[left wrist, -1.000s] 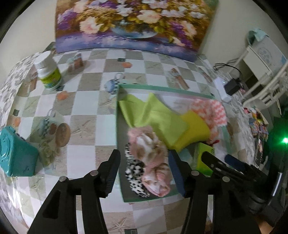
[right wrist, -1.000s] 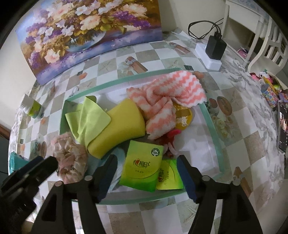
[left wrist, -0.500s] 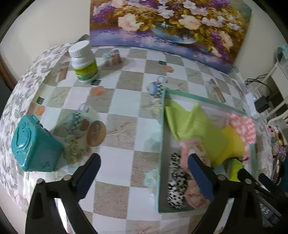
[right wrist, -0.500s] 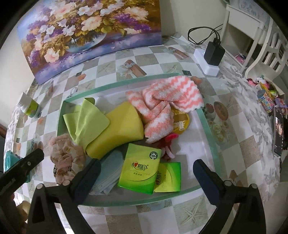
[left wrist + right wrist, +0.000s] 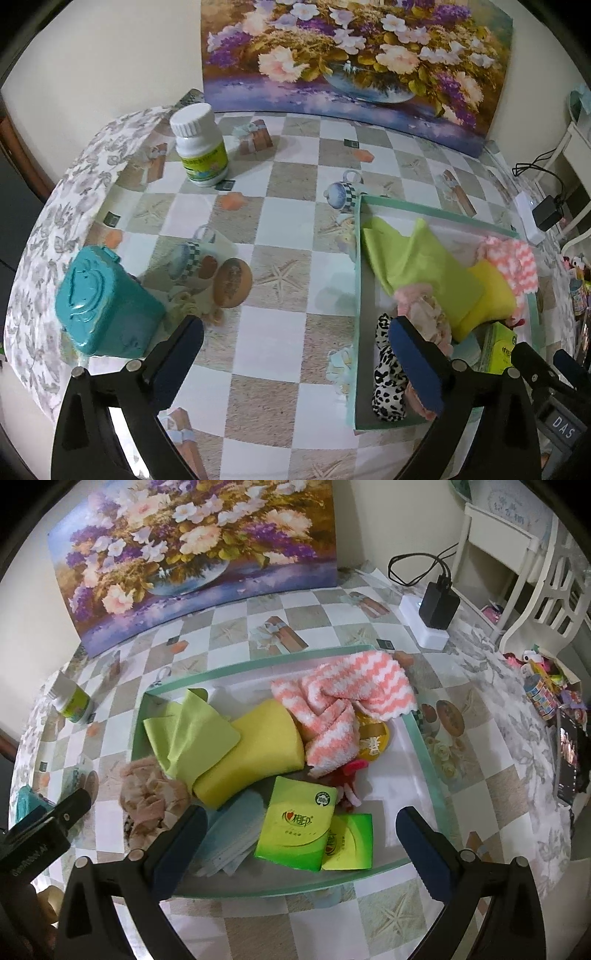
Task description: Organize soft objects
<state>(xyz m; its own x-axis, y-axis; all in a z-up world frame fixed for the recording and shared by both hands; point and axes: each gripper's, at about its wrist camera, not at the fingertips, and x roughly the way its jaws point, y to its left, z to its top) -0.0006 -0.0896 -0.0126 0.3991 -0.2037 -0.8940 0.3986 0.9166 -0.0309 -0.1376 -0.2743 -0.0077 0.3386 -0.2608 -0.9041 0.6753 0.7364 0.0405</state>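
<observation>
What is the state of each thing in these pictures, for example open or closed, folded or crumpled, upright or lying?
left gripper: jaws wide open, just opened, empty
right gripper: jaws wide open, just opened, empty
white bottle: upright, cap on
teal box: closed
striped towel: crumpled, in tray
lime cloth: loosely folded
green tissue pack: lying flat, sealed

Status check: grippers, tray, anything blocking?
Left gripper and right gripper open, empty. Cloths, tissue packs piled in tray. Nothing blocking.
</observation>
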